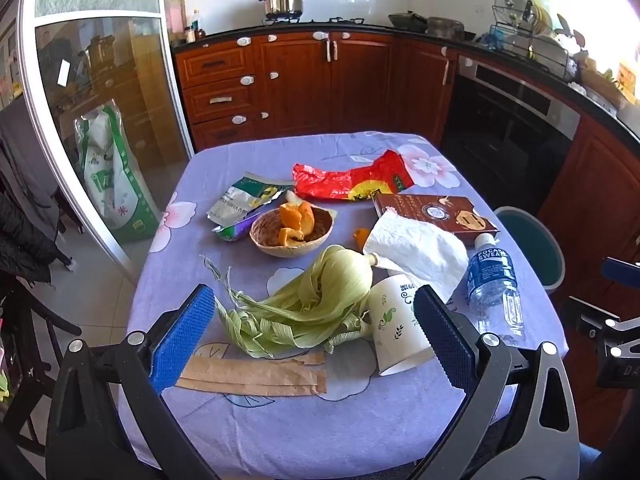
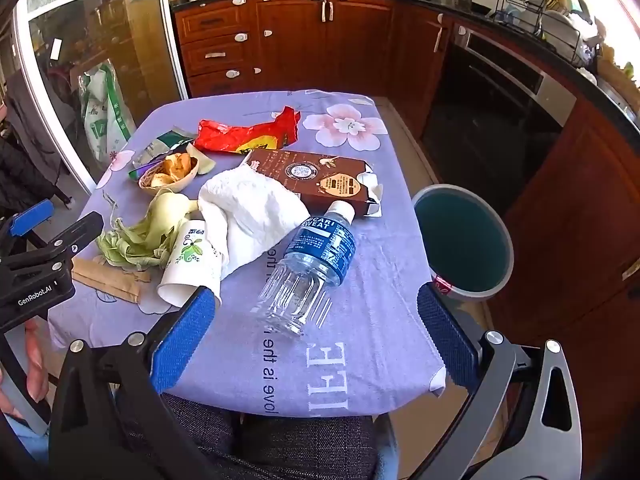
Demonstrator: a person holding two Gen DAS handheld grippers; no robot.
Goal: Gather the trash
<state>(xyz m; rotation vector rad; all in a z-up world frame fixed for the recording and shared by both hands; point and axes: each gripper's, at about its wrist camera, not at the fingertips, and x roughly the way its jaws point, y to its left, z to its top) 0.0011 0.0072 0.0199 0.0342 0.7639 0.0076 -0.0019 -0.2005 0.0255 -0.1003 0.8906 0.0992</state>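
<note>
Trash lies on a table with a purple floral cloth (image 1: 280, 432) (image 2: 360, 344). My left gripper (image 1: 316, 336) is open and empty, above the near edge, with green corn husks (image 1: 304, 304) (image 2: 140, 236) and a tipped paper cup (image 1: 396, 328) (image 2: 192, 264) between its fingers. My right gripper (image 2: 316, 336) is open and empty, just short of an empty plastic bottle (image 2: 312, 264) (image 1: 494, 288) lying on its side. A crumpled white tissue (image 1: 420, 248) (image 2: 248, 216), a brown carton (image 1: 436, 212) (image 2: 320, 180), a red wrapper (image 1: 352, 180) (image 2: 248, 132) and brown paper strips (image 1: 256, 376) also lie there.
A wicker bowl of orange peel (image 1: 292, 228) (image 2: 172, 172) and a green-white packet (image 1: 244, 200) sit at the middle left. A teal bin (image 2: 460, 240) (image 1: 532, 240) stands on the floor to the table's right. Wooden cabinets and an oven (image 1: 512, 120) lie beyond.
</note>
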